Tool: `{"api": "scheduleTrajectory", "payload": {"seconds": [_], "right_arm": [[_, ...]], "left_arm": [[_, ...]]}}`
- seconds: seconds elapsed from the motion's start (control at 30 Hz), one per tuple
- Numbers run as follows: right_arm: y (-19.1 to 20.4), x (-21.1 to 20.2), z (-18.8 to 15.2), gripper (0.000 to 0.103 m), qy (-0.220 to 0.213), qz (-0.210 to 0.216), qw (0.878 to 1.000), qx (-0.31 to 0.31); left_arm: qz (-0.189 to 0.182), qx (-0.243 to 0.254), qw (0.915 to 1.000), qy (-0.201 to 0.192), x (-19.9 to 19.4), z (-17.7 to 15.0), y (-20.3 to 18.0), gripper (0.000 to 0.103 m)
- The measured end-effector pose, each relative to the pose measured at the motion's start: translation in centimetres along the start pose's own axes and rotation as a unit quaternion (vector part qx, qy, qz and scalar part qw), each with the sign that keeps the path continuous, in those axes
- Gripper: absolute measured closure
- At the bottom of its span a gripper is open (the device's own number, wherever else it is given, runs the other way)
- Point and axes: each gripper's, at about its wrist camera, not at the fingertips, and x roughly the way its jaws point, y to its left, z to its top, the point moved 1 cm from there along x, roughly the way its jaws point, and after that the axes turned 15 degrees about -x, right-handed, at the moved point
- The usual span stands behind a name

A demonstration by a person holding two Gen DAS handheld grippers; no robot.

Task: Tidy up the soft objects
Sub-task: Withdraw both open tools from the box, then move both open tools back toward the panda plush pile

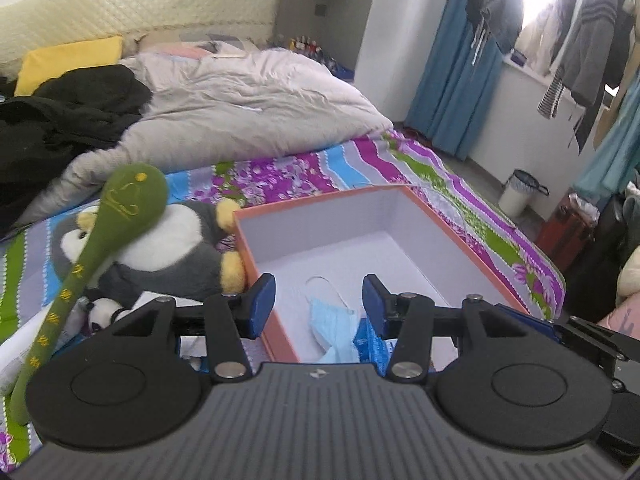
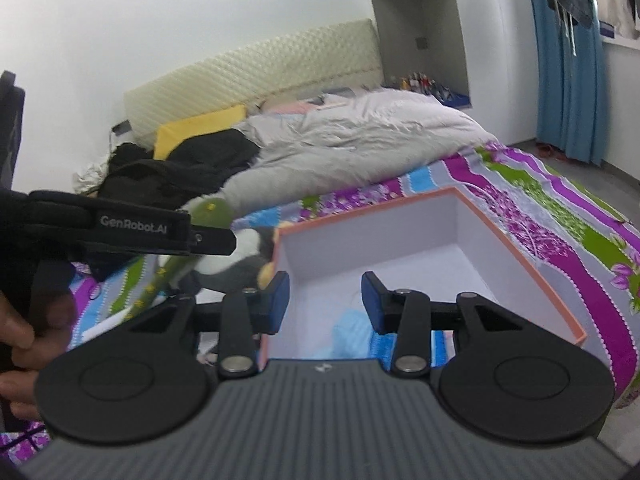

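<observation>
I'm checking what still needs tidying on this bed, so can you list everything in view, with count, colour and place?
box: one, orange outside, white inside, open on the bed
face mask: one, light blue, inside the box near its front wall
blue packet: one, inside the box beside the mask
penguin plush: one, grey, white and yellow, left of the box
green plush: one, long, lying across the penguin
panda plush: one, small, black and white, in front of the penguin
duvet: one, pale grey, behind
black clothing: a pile, far left
yellow pillow: one, by the headboard
bin: one, white, on the floor
left gripper: open, empty
right gripper: open, empty
</observation>
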Motion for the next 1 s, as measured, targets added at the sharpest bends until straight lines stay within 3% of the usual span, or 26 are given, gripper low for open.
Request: {"api": "scheduleTrajectory", "payload": {"seconds": [0.47, 1.0], "right_arm": [[5.0, -0.9, -1.4, 0.060, -0.019, 0.024, 0.999, -0.017], [10.1, -1.3, -4.3, 0.060, 0.001, 0.049, 0.997, -0.057]], "left_arm": [[0.021, -0.028, 0.9988, -0.033, -5.4, -3.0, 6.0, 0.049], [0.038, -0.053, 0.9977, -0.019, -7.7, -7.9, 10.7, 0.049]]}}
